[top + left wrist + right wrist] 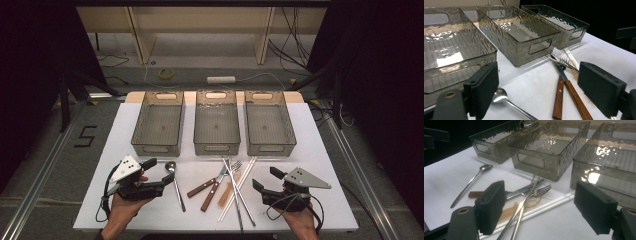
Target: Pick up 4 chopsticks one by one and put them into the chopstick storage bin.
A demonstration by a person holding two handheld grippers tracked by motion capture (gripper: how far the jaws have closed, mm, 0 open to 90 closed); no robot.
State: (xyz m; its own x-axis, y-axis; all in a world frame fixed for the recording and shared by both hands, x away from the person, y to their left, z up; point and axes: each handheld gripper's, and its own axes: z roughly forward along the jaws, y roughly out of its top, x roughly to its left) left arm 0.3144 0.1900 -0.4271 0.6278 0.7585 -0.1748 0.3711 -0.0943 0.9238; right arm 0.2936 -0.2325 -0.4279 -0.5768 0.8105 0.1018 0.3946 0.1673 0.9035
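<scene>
Left hand-held gripper (155,173): I see jaws spread, empty, just beside the spoon (175,183).
Right hand-held gripper (265,179): spread, empty, right of the spoon.

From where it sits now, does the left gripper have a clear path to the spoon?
Probably yes. The left gripper is open beside the spoon, which lies alone on the white table, apart from the cutlery pile; nothing sits between them.

Dim room, bins (519,37) w/ overhead glare, soft focus.
</scene>
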